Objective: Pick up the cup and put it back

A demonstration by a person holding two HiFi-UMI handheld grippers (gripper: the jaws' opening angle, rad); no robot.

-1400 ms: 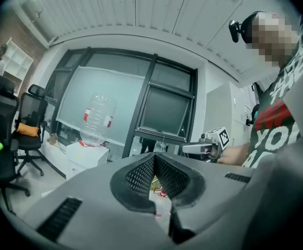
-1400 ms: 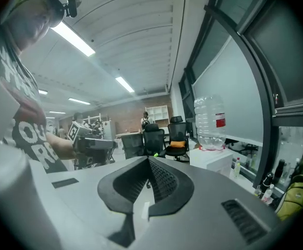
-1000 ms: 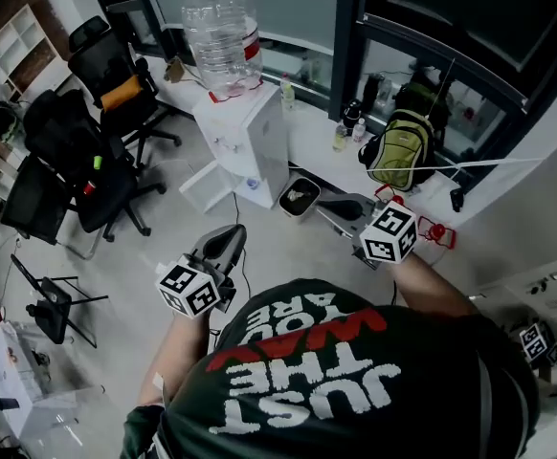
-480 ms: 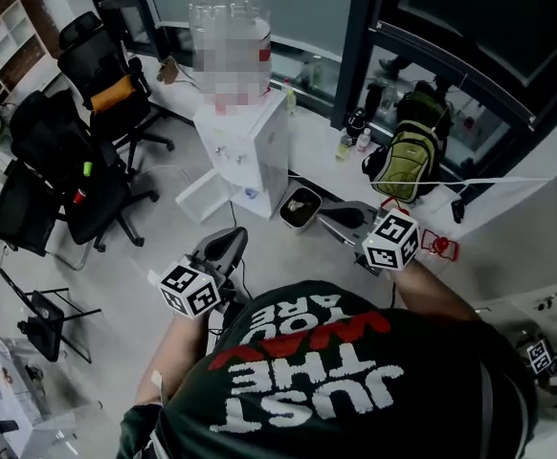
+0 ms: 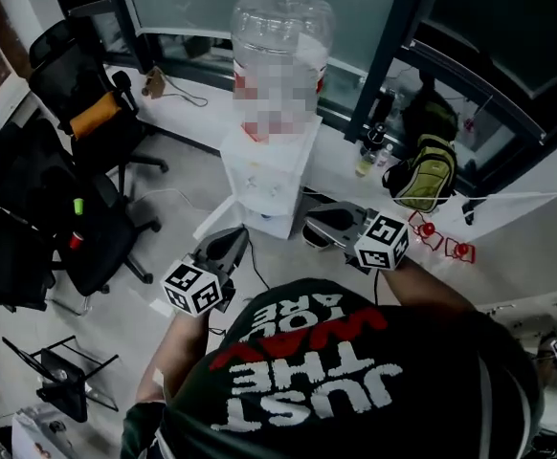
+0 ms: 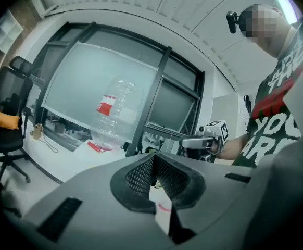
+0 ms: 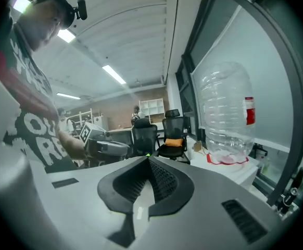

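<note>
Left tongs (image 5: 233, 237) and right tongs (image 5: 315, 226) have neared the water dispenser (image 5: 271, 172), both closed empty above grey floor (image 5: 178, 208).

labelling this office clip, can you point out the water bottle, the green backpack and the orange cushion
water bottle (image 7: 227, 108), right gripper view, middle of its clear ribbed body
green backpack (image 5: 429, 173), head view, on its front panel
orange cushion (image 5: 97, 115), head view, middle of the cushion
</note>
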